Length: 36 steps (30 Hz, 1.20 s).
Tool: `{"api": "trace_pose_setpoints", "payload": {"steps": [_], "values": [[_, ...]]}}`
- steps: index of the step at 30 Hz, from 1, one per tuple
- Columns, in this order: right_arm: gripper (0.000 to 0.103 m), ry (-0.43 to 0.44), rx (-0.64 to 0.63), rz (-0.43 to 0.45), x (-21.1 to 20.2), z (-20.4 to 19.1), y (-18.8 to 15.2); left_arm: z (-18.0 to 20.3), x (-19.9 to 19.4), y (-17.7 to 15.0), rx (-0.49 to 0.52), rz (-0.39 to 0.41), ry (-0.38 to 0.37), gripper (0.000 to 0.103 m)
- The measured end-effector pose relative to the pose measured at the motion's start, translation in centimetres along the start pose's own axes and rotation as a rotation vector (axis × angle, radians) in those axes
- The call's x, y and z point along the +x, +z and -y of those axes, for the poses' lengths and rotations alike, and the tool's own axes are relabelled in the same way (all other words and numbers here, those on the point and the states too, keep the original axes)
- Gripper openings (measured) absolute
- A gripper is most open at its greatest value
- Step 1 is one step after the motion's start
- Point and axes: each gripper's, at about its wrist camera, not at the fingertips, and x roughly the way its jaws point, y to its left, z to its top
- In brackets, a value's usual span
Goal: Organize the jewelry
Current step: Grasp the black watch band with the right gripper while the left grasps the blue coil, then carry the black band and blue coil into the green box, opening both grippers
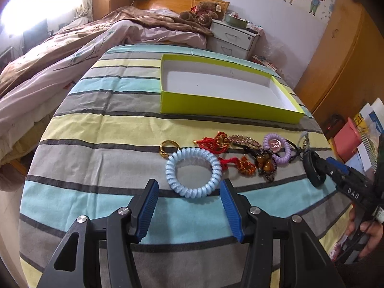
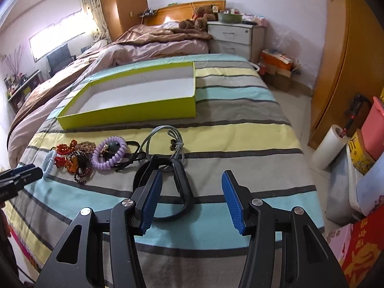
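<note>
Your left gripper [image 1: 189, 192] stands wide open and holds nothing, its blue pads flanking the near arc of the blue coil tie [image 1: 193, 171], which lies flat on the striped sheet [image 1: 96, 124]. Your right gripper [image 2: 192, 189] is open just as wide and also empty; its left pad sits over the near part of the black band [image 2: 168, 187], so the band is not yet squarely between the fingers.

You look to be at the first pick, since the green box [image 1: 225, 106] at the far side of the sheet has nothing in it. The jewelry lies in a row across the sheet between you and the box: a gold ring [image 1: 168, 147] leftmost, red knots [image 1: 216, 144], amber beads [image 1: 264, 163], a purple coil tie [image 1: 276, 150] and a grey cord [image 2: 165, 139] toward the right edge.

Next, I judge, lower the left gripper so one pad goes inside the blue loop and one outside, then close on the coil (it will likely squash, so grip gently). Shift the right gripper leftward before closing.

The box's long axis runs across the sheet, roughly parallel to the stripes, skewed slightly. The black band's long axis points away from you toward the box.
</note>
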Motion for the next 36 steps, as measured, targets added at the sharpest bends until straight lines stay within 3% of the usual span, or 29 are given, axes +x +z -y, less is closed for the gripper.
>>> {"api": "trace_pose_setpoints", "payload": {"steps": [8, 10, 14, 16, 25, 27, 32, 36], "values": [[0.051, 0.018, -0.028, -0.031, 1.1, -0.1, 0.1, -0.3, 1.2, 0.7, -0.017, -0.022, 0.019, 0.053], [0.038, 0.022, -0.030, -0.033, 1.1, 0.0, 0.1, -0.5, 1.3, 0.8, -0.026, -0.019, 0.024, 0.053], [0.031, 0.018, -0.043, -0.040, 1.3, -0.1, 0.1, -1.4, 1.2, 1.1, -0.050, -0.009, 0.044, 0.053], [0.017, 0.027, -0.043, -0.041, 1.3, -0.2, 0.2, -1.6, 1.4, 1.2, -0.044, -0.019, 0.057, 0.053], [0.016, 0.016, -0.057, -0.038, 1.3, -0.9, 0.1, -1.0, 2.2, 1.5, 0.030, -0.023, 0.098, 0.051], [0.014, 0.018, -0.050, -0.036, 1.3, -0.6, 0.1, -1.0, 2.1, 1.5, 0.037, -0.019, 0.109, 0.033], [0.013, 0.018, -0.020, -0.025, 0.9, -0.1, 0.0, -1.7, 2.0, 1.6, 0.019, -0.016, 0.107, 0.013], [0.013, 0.020, -0.018, -0.022, 0.7, 0.0, 0.0, -1.8, 1.8, 1.5, 0.017, -0.011, 0.095, 0.011]]}}
